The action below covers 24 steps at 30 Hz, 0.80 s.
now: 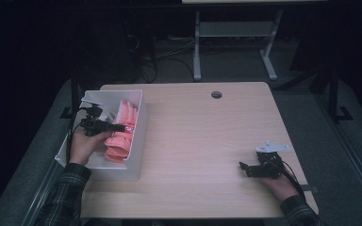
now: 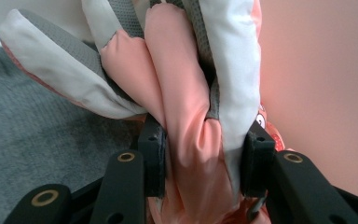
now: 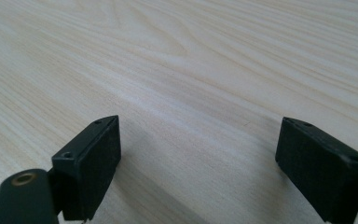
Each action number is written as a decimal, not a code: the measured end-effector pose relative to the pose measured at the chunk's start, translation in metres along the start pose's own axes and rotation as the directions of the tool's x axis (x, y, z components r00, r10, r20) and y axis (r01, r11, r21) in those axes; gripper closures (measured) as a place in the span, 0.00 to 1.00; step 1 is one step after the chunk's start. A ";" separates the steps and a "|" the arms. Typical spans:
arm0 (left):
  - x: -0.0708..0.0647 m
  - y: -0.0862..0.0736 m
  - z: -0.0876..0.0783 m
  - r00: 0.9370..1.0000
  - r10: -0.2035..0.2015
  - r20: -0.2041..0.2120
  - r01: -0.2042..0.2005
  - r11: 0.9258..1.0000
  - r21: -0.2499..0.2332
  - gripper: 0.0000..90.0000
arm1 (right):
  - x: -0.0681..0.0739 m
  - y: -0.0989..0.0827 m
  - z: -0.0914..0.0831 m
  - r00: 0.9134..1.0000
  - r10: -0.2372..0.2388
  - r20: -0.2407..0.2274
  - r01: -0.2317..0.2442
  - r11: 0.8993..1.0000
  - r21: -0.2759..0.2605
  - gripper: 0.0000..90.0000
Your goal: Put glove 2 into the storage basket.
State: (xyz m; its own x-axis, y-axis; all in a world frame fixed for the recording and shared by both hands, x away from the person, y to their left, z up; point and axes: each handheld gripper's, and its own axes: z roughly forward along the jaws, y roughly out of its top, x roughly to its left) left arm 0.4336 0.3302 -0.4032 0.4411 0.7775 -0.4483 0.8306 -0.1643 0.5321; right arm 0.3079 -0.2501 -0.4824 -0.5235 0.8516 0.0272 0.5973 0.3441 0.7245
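Note:
A padded pink-and-white fabric piece (image 1: 121, 137) lies in a white bin (image 1: 140, 136) at the table's left edge. My left gripper (image 1: 120, 127) reaches into the bin from the left and is shut on the fabric. In the left gripper view the two pads (image 2: 154, 156) squeeze a pink-and-white fold (image 2: 182, 93) between them, with my left gripper (image 2: 205, 158) close to the bin's wall (image 2: 321, 93). My right gripper (image 1: 242, 168) rests low over the table near the front right, pointing left. In the right gripper view my right gripper (image 3: 198, 158) stands open with bare wood between the fingers.
The light wooden table (image 1: 202, 136) has a round cable hole (image 1: 216, 94) near its far edge. The bin overhangs the table's left side. Beyond the table stand the metal legs of another desk (image 1: 197, 47) with cables on the floor.

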 end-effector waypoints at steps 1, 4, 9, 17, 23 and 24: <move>0.001 0.000 0.001 1.000 0.005 0.004 -0.005 1.000 0.005 0.66 | 0.000 0.000 0.000 1.000 0.000 0.000 0.000 1.000 0.001 0.15; 0.003 0.000 0.004 1.000 0.008 0.004 -0.008 1.000 0.017 0.66 | 0.000 0.000 0.000 1.000 -0.001 0.000 0.001 1.000 0.000 0.15; 0.007 -0.001 0.009 1.000 0.009 0.016 -0.009 0.999 0.038 0.61 | 0.000 0.000 0.000 1.000 0.000 0.000 0.000 1.000 0.000 0.15; 0.010 0.000 0.006 0.999 0.024 0.035 -0.025 0.999 0.035 0.38 | 0.000 0.000 0.000 1.000 0.000 0.000 0.000 1.000 0.000 0.15; 0.005 0.001 -0.003 0.998 0.054 -0.029 -0.054 0.999 0.008 0.29 | 0.000 0.000 0.000 1.000 -0.001 0.000 0.001 1.000 0.000 0.15; 0.004 0.001 -0.007 0.997 0.067 -0.049 -0.068 0.998 -0.009 0.29 | 0.000 0.000 0.000 1.000 -0.001 0.000 0.001 1.000 0.000 0.15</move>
State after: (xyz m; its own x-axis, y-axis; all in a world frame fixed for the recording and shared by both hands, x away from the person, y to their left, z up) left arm 0.4338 0.3374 -0.3991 0.4788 0.7933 -0.3760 0.7958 -0.2113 0.5675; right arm 0.3079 -0.2502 -0.4823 -0.5240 0.8513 0.0269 0.5972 0.3447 0.7242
